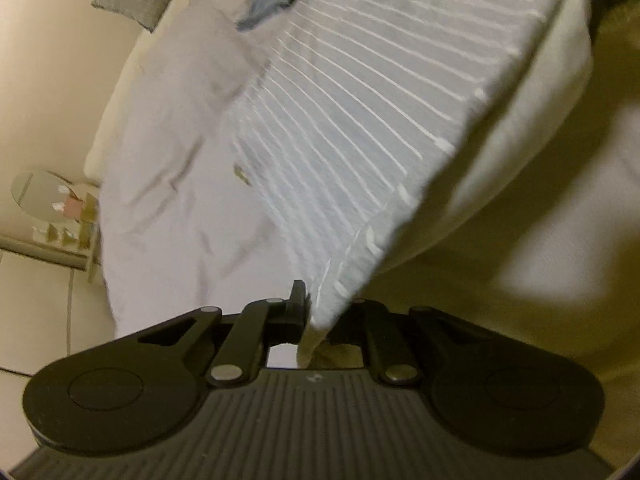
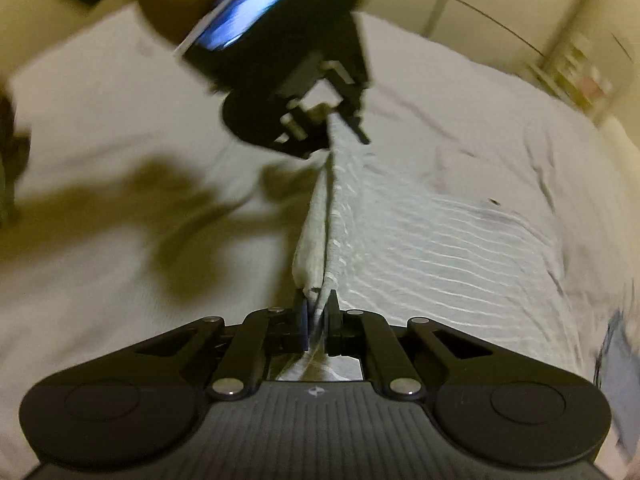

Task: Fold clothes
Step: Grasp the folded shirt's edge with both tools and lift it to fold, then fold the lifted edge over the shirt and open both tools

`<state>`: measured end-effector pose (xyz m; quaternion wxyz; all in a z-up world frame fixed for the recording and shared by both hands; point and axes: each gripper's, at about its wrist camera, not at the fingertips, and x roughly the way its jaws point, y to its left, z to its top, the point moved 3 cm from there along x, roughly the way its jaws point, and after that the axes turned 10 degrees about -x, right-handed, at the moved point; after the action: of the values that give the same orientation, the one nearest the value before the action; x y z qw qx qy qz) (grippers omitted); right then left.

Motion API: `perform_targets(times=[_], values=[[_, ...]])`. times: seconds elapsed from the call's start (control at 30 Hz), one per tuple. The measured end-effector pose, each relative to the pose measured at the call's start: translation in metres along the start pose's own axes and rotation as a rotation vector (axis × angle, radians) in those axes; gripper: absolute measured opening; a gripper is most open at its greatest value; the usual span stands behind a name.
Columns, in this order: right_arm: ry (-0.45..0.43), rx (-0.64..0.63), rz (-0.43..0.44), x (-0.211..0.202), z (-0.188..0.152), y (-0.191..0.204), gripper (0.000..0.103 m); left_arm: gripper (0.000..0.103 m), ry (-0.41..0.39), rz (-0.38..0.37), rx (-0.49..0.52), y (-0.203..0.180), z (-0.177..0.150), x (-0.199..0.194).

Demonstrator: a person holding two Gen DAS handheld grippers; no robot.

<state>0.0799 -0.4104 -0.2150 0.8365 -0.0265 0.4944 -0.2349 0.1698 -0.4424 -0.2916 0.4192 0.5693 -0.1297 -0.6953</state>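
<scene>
Mid-fold: left gripper [image 1: 310,312] and right gripper [image 2: 318,316] each pinch the striped garment's [image 2: 440,248] edge above the bed [image 2: 100,280]; folds remain.

Each claw is built of matte black plastic. The left claw [image 1: 310,312] sits ahead of a dark grey body ribbed with fine parallel grooves, a small pale logo stamped near the front edge. Two wide rounded lobes flank it, each with a shallow circular disc recessed on top. Angled black link arms run forward from silver pivot pins to the fingers, with triangular cut-outs in the outer arms. The right claw [image 2: 318,312] has the same form, with a blue pad on one inner finger face.
</scene>
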Motion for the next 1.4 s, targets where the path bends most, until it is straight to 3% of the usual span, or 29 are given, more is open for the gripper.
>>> perform_targets(times=[0.17,0.37,0.53,0.73,1.03,1.4], values=[[-0.048,0.200,0.042,-0.029,-0.003,-0.079,0.005,0.008,0.021,-0.006,0.064,0.040,0.057,0.007],[-0.073,0.347,0.056,-0.037,-0.030,-0.185,0.005,0.008,0.058,-0.034,0.121,0.073,0.131,0.052],[-0.067,0.419,0.120,-0.017,-0.072,-0.252,0.005,0.008,0.111,-0.117,0.163,0.082,0.182,0.114],[-0.024,0.547,0.220,0.025,-0.125,-0.322,0.005,0.008,0.163,-0.219,0.185,0.085,0.219,0.191],[0.030,0.738,0.317,0.077,-0.176,-0.365,0.005,0.008,0.224,-0.344,0.220,0.076,0.235,0.263],[0.036,0.842,0.327,0.077,-0.192,-0.370,0.005,0.008,0.209,-0.397,0.247,0.077,0.242,0.283]])
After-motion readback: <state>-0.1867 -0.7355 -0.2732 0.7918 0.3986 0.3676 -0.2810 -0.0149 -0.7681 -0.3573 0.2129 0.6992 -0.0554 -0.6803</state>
